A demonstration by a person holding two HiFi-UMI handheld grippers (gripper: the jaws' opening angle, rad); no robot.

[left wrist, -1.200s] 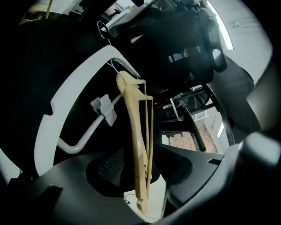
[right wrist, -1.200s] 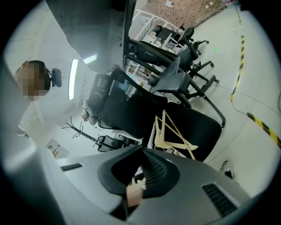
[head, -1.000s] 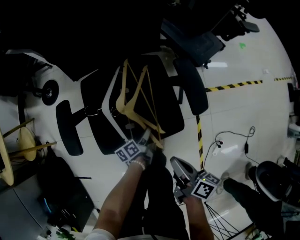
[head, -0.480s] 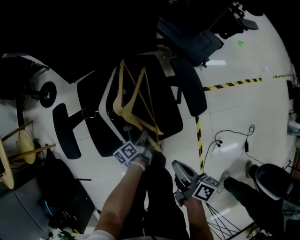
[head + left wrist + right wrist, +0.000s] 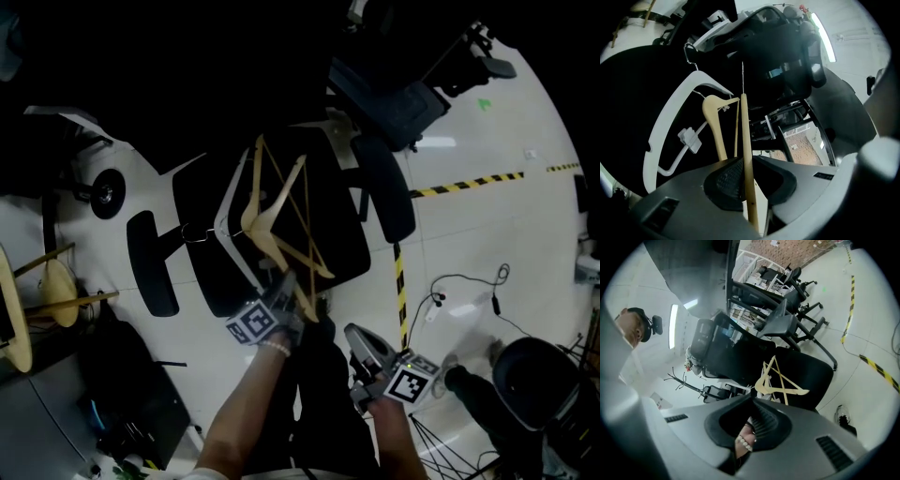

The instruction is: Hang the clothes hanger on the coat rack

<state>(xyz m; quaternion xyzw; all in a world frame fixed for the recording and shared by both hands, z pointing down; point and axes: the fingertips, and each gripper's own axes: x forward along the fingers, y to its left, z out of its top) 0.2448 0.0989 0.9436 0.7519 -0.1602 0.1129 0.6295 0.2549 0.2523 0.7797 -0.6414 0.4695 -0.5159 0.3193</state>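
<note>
Hanger: the wooden hanger (image 5: 262,234) is over the seat of the black office chair (image 5: 342,230), its hook end pointing away from the person and its lower corner at the left gripper (image 5: 284,292). No view settles whether it touches the seat.
Hanger against the jaws: in the left gripper view the thin straight bar of the hanger runs upright between the two pads, lying against the ribbed left one, and sticks out both above and below them.
Left grip: the jaws have just been closing and now stand narrow, pinched on that bar.
Neighbour: a white plastic hanger (image 5: 654,127) lies on the seat just to the left of the wooden one, apart from the jaws.
Left arm: the forearm (image 5: 239,403) reaches up the head view from the bottom edge toward the chair, with a bead bracelet (image 5: 275,327) at the wrist. The gripper points forward and slightly down.
Right grip: the right gripper (image 5: 354,330) has its jaw tips drawn together and nothing between the pads. Its own view shows only the left wrist beyond them.
Right arm: the right hand (image 5: 386,405) sits low and near the body, just to the right of the left forearm, well short of the hanger. Its gripper aims at the chair, tilted slightly down.
</note>
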